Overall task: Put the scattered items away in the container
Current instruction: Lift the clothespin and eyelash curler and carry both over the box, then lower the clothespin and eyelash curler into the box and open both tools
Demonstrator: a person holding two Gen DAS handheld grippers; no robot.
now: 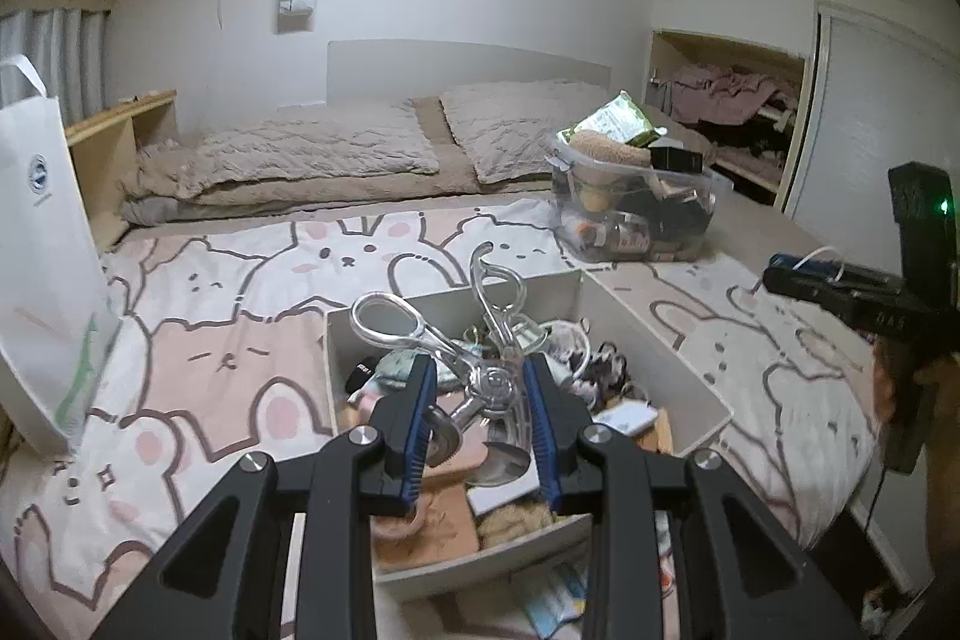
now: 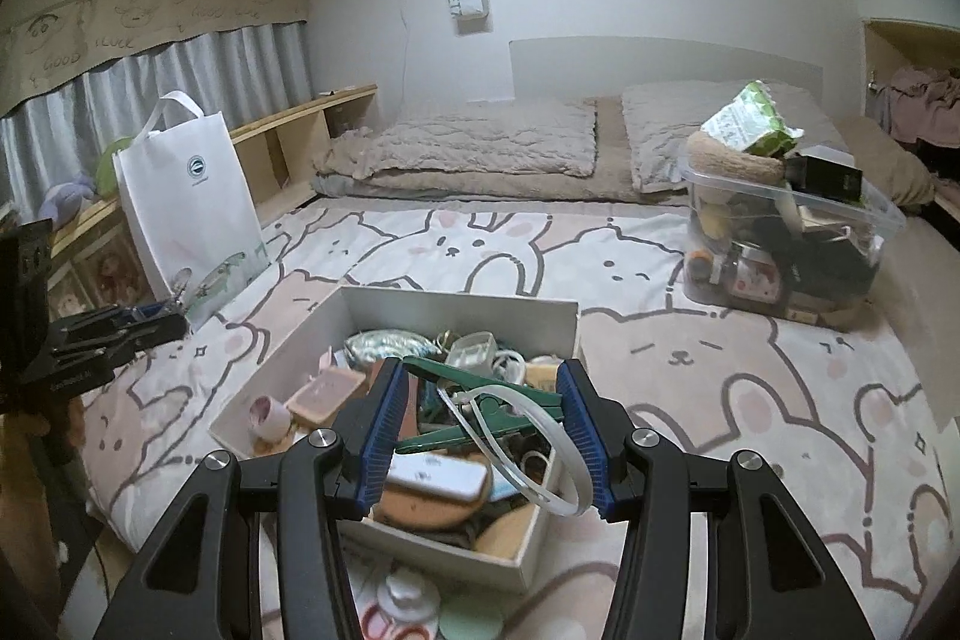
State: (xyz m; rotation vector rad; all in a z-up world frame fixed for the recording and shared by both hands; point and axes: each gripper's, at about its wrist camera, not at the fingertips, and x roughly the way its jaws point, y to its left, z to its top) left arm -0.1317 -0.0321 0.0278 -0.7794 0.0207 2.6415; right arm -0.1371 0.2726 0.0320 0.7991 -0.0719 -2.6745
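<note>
Left tongs clamp a metal eyelash curler; right tongs clamp a green clip, both above the white box.

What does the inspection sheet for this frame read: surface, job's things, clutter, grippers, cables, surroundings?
Surface: bed with bunny-print blanket.
Job's things: white open box, already crowded with small items; eyelash curler; green clip with a white band.
Clutter: full clear plastic bin; white tote bag.
Grippers: left gripper shut on the eyelash curler; right gripper shut on the green clip.
Cables: white lead at the right gripper's body.
Surroundings: pillows, curtain, open closet.
</note>
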